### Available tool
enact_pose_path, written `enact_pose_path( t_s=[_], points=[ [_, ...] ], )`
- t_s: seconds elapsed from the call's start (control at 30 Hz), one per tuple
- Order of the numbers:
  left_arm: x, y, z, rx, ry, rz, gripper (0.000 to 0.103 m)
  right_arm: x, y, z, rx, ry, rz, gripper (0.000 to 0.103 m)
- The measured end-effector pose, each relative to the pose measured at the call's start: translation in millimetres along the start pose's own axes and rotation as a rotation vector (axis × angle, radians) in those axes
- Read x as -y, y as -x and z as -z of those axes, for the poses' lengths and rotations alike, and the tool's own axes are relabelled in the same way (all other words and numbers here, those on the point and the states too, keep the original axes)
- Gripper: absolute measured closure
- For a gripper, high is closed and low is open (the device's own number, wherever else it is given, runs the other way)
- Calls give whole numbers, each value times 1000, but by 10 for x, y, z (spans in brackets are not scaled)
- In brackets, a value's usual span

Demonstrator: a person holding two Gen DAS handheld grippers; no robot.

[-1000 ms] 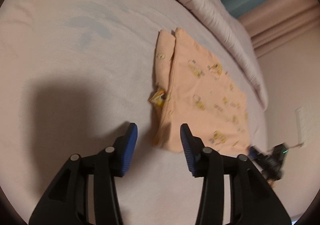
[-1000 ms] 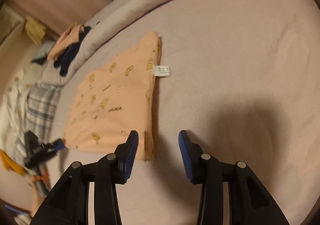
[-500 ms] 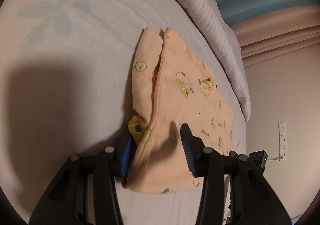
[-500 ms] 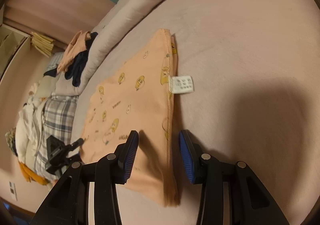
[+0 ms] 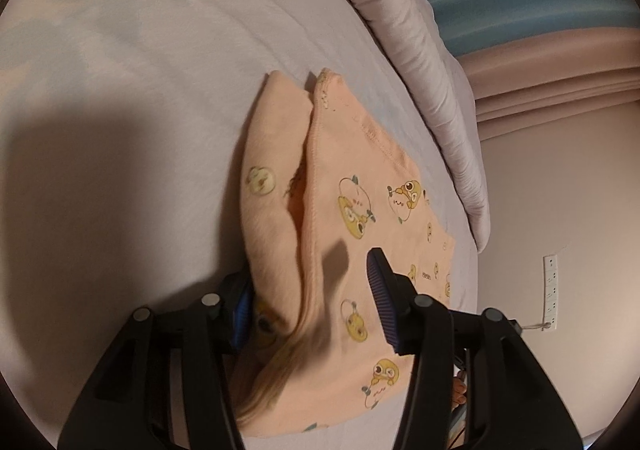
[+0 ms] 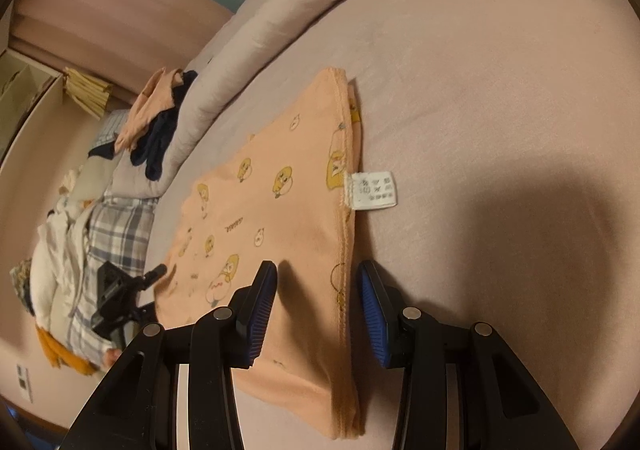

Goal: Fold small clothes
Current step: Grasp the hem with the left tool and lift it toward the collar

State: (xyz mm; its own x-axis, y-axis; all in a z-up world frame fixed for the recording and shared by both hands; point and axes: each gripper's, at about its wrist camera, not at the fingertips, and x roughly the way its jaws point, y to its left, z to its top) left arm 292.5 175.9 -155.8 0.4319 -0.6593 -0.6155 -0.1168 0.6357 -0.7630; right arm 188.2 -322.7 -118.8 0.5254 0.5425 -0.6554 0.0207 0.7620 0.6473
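Note:
A folded peach garment [image 5: 360,185] with yellow cartoon prints lies flat on the pale bed sheet [image 5: 140,89]. My left gripper [image 5: 308,270] straddles its near corner where the layers overlap. The jaws are opening; the left pad sits low beside the fold, the right pad hovers over the top layer, and neither presses. In the right wrist view the same garment [image 6: 280,209] shows a white care label [image 6: 372,189] on its folded edge. My right gripper [image 6: 316,268] stands open astride that edge, one pad over the cloth and one over the sheet.
A rolled grey duvet [image 5: 420,49] runs along the far side of the bed. A heap of clothes [image 6: 152,121] and a plaid cloth [image 6: 116,234] lie beyond the garment, near the other gripper's black body [image 6: 116,290]. A socket strip [image 5: 550,290] hangs on the wall.
Both grippers have come forward from the bare sheet onto the garment. The left one now straddles the near corner with its jaws a little wider; the right one straddles the labelled edge.

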Motion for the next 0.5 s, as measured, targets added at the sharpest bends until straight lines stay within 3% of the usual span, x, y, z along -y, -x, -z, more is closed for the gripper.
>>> enact_pose_path(
  t_s=[0.07, 0.2, 0.3, 0.37, 0.4, 0.5],
  points=[
    [36, -26, -24, -3, -8, -2, 52, -94, 104, -4, 61, 47, 76, 61],
    [80, -55, -31, -2, -27, -16, 52, -296, 233, -6, 141, 130, 122, 61],
    [83, -35, -11, 10, -30, -35, 56, -572, 185, 47, 136, 232, 121, 61],
    [98, -39, 7, 14, -37, -89, 72, -751, 98, 88, 117, 292, 115, 61],
    [101, -37, 9, 15, -39, -112, 76, -846, 27, 104, 104, 320, 115, 61],
    [118, -18, 19, 23, -38, -144, 79, -1048, -258, 137, 47, 361, 120, 61]
  ],
)
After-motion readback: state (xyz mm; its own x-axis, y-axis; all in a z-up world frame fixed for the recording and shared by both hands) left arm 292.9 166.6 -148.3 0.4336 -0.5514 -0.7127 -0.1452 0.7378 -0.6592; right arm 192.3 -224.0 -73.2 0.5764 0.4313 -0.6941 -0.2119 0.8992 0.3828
